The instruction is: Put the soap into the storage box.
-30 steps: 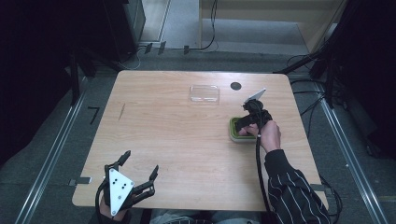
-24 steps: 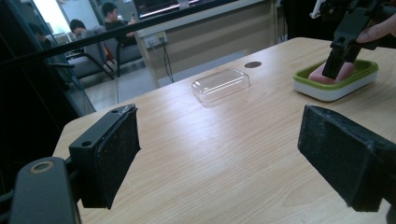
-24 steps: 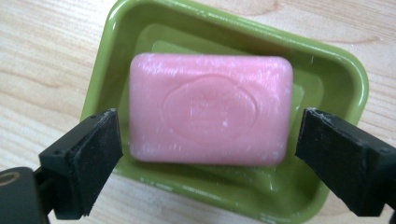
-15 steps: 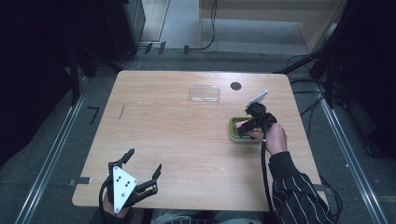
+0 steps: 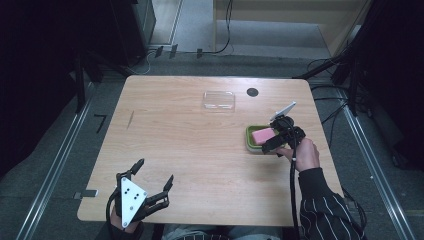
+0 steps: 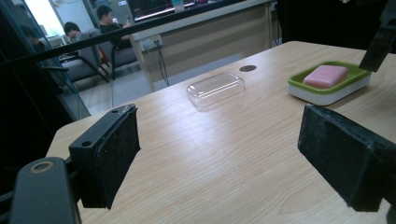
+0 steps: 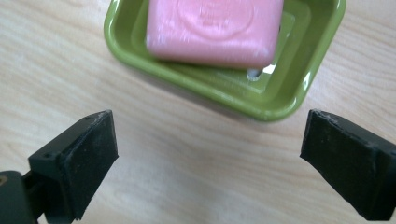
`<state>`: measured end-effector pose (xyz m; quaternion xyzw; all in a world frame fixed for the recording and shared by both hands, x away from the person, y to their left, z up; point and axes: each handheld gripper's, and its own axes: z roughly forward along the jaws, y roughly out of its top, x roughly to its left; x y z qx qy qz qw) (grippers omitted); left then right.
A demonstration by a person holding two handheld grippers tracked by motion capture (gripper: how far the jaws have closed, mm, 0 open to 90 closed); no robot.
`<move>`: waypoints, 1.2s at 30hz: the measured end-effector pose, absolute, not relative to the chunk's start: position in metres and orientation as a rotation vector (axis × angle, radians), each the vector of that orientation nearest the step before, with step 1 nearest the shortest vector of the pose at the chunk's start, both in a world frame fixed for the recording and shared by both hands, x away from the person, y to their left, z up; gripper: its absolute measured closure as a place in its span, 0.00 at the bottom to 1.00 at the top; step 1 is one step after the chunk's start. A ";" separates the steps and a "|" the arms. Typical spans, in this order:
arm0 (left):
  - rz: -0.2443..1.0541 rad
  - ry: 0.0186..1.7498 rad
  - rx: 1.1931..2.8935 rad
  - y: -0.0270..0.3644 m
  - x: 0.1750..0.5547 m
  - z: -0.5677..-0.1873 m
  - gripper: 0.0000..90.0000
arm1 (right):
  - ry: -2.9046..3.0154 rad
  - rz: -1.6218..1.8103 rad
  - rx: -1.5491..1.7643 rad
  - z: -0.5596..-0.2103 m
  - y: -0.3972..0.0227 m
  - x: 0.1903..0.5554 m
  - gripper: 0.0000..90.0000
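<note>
A pink rectangular bar of soap point(image 5: 263, 135) lies in a green plastic soap dish point(image 5: 250, 142) near the right edge of the light wooden table point(image 5: 190, 150). The right gripper point(image 5: 276, 142) hovers just over the dish's near rim, its jaws spread wide and holding nothing; seen from that gripper's own camera, the soap point(image 7: 215, 30) sits just beyond the open jaws. The left gripper point(image 5: 154, 186) rests at the table's near left corner, jaws likewise wide and empty. A clear plastic lid point(image 5: 219, 100) lies toward the far edge, well apart from the dish.
</note>
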<state>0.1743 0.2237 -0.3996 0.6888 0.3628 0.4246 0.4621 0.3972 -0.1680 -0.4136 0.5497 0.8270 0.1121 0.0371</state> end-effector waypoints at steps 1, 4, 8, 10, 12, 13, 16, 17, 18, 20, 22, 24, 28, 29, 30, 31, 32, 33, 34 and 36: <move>1.045 0.895 1.693 0.224 0.174 -0.399 0.14 | 2.539 0.343 1.675 -0.412 -0.169 0.395 0.04; 1.045 0.897 1.692 0.224 0.174 -0.399 0.14 | 2.546 0.344 1.660 -0.410 -0.172 0.387 0.04; 1.046 0.897 1.692 0.224 0.174 -0.399 0.14 | 2.560 0.323 1.630 -0.408 -0.173 0.374 0.04; 1.047 0.898 1.690 0.224 0.174 -0.399 0.14 | 2.570 0.319 1.615 -0.408 -0.173 0.368 0.04; 1.046 0.898 1.692 0.224 0.174 -0.399 0.14 | 2.583 0.310 1.582 -0.409 -0.174 0.363 0.04; 1.046 0.897 1.692 0.224 0.174 -0.399 0.14 | 2.584 0.302 1.579 -0.409 -0.173 0.360 0.04; 1.046 0.898 1.692 0.224 0.174 -0.399 0.14 | 2.601 0.294 1.549 -0.409 -0.174 0.351 0.04; 1.047 0.898 1.691 0.224 0.174 -0.400 0.14 | 2.602 0.293 1.546 -0.409 -0.174 0.348 0.04; 1.046 0.897 1.693 0.224 0.174 -0.399 0.14 | 2.608 0.296 1.541 -0.410 -0.175 0.345 0.04; 1.046 0.898 1.692 0.224 0.174 -0.399 0.14 | 2.610 0.301 1.531 -0.411 -0.176 0.341 0.04; 1.046 0.899 1.692 0.224 0.174 -0.399 0.14 | 2.619 0.298 1.530 -0.414 -0.180 0.333 0.04; 1.046 0.898 1.693 0.224 0.174 -0.400 0.14 | 2.616 0.301 1.533 -0.415 -0.181 0.332 0.04; 1.046 0.898 1.693 0.224 0.174 -0.400 0.14 | 2.622 0.299 1.526 -0.420 -0.187 0.322 0.05; 1.046 0.898 1.693 0.224 0.174 -0.400 0.14 | 2.622 0.297 1.529 -0.423 -0.188 0.318 0.06; 1.046 0.898 1.693 0.224 0.174 -0.400 0.14 | 2.624 0.301 1.529 -0.424 -0.189 0.316 0.08; 1.046 0.898 1.693 0.224 0.174 -0.400 0.14 | 2.631 0.318 1.551 -0.427 -0.191 0.313 0.08; 1.046 0.898 1.692 0.224 0.174 -0.399 0.14 | 2.640 0.336 1.563 -0.430 -0.194 0.308 0.08; 1.048 0.899 1.692 0.224 0.174 -0.399 0.14 | 2.640 0.336 1.563 -0.430 -0.194 0.308 0.08; 1.046 0.901 1.691 0.224 0.174 -0.400 0.14 | 2.636 0.330 1.568 -0.431 -0.195 0.305 0.08; 1.045 0.899 1.693 0.224 0.174 -0.400 0.14 | 2.640 0.335 1.572 -0.435 -0.197 0.300 0.09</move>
